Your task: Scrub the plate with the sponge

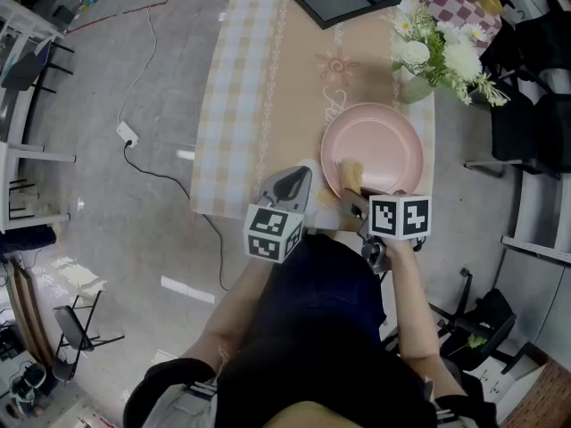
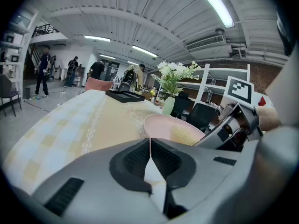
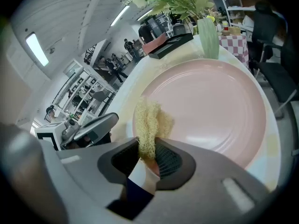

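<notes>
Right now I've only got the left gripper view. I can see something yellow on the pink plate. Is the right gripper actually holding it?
Observer: Yes. The right gripper view shows the right gripper shut on the sponge, whose free end reaches onto the plate.
Operator: Which part of the plate is it on?
Observer: In the head view it is on the near-left part, just inside the rim on the person's side.
Operator: And where is my left gripper from above?
Observer: The left gripper hangs over the near edge of the table, just left of the plate.
</notes>
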`<action>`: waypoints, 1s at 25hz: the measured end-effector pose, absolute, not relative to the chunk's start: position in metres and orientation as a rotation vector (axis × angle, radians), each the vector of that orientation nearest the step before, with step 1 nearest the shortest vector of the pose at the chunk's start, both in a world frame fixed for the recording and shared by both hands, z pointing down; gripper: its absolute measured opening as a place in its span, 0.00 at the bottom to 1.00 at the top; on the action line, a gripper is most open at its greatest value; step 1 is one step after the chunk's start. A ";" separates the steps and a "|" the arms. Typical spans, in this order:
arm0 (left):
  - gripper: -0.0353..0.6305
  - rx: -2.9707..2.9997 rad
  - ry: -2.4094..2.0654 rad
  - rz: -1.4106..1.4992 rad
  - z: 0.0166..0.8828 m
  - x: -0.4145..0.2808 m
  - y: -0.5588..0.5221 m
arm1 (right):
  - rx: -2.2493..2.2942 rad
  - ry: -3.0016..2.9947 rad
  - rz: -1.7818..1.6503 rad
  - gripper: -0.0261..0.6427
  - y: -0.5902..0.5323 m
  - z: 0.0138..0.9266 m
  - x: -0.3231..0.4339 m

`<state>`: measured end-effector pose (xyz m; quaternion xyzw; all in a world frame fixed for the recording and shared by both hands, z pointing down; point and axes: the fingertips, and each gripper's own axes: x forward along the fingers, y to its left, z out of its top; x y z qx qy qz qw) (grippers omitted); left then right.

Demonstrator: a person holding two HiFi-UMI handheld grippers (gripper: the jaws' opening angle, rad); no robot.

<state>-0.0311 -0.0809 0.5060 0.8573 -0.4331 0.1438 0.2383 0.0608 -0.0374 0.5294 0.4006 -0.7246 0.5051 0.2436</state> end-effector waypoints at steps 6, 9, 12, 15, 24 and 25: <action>0.08 2.344 -1.197 0.393 0.506 -0.034 -0.082 | 1.082 -1.992 1.386 0.17 -0.044 0.529 0.051; 0.08 2.341 -1.201 0.392 0.507 -0.035 -0.082 | 1.078 -1.998 1.392 0.17 -0.047 0.529 0.047; 0.08 2.341 -1.204 0.391 0.506 -0.036 -0.081 | 1.071 -2.006 1.397 0.17 -0.050 0.528 0.043; 0.08 2.342 -1.207 0.387 0.505 -0.036 -0.081 | 1.067 -2.015 1.401 0.17 -0.053 0.527 0.041; 0.08 2.348 -1.211 0.386 0.502 -0.036 -0.082 | 1.065 -2.085 1.398 0.17 -0.062 0.518 0.032; 0.08 2.349 -1.213 0.384 0.500 -0.036 -0.082 | 1.067 -2.093 1.397 0.17 -0.063 0.517 0.032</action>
